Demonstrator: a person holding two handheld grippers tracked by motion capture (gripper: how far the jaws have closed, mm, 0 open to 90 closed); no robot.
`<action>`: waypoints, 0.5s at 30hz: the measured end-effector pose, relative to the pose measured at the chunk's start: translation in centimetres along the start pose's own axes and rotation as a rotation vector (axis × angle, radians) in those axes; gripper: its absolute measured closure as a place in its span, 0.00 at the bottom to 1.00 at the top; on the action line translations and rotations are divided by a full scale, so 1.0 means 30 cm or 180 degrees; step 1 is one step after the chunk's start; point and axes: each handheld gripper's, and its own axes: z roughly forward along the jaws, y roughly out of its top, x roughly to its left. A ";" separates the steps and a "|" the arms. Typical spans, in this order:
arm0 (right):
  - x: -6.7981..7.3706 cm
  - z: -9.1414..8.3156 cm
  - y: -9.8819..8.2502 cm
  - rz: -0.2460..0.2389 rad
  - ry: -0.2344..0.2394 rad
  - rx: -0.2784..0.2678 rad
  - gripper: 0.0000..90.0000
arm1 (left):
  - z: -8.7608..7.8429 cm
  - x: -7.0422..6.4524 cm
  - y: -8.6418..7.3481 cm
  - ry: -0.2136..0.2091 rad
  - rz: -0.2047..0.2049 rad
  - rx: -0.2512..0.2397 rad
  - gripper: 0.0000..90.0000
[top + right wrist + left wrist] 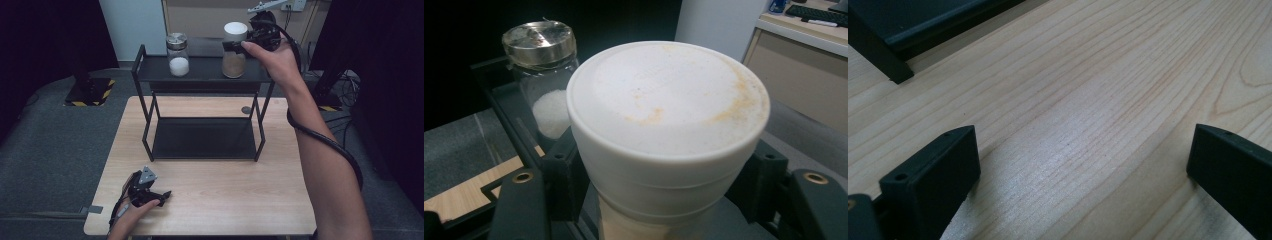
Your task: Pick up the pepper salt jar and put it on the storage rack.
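Observation:
A jar with a white lid and brown powder (pixel 234 61) stands at the right of the black rack's top shelf (pixel 205 74). My right gripper (pixel 233 45) is shut on it just under the lid. In the right gripper view the black jaws press on both sides of the jar (pixel 664 115), my right gripper (pixel 661 180) reaching it from the side. My left gripper (pixel 161 196) rests low over the wooden table (pixel 210 195) at the front left. Its jaws stand wide apart with bare wood between them, so my left gripper (pixel 1083 155) is open.
A glass jar with a metal lid and white powder (pixel 178 56) stands at the left of the top shelf, also seen as the second jar (pixel 543 70) behind the held one. The rack's lower shelf (pixel 202 138) is bare. A small dark disc (pixel 246 110) lies by the rack's right leg.

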 end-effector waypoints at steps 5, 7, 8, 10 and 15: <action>-0.008 0.008 -0.006 0.0022 -0.0013 0.0012 0.39 | 0.000 0.000 0.000 0.0001 0.0001 0.0000 0.00; -0.008 0.011 -0.008 0.0019 -0.0028 0.0027 0.39 | 0.000 0.000 0.000 -0.0001 -0.0001 0.0000 0.00; -0.011 0.011 -0.012 0.0032 -0.0024 0.0011 0.39 | 0.000 0.000 0.000 0.0000 -0.0001 0.0000 0.00; -0.016 0.012 -0.016 0.0064 -0.0013 0.0001 0.39 | 0.000 0.000 0.000 0.0000 -0.0001 0.0000 0.00; -0.023 0.013 -0.028 0.0085 -0.0002 -0.0041 0.39 | 0.000 0.000 0.000 -0.0002 -0.0005 0.0000 0.00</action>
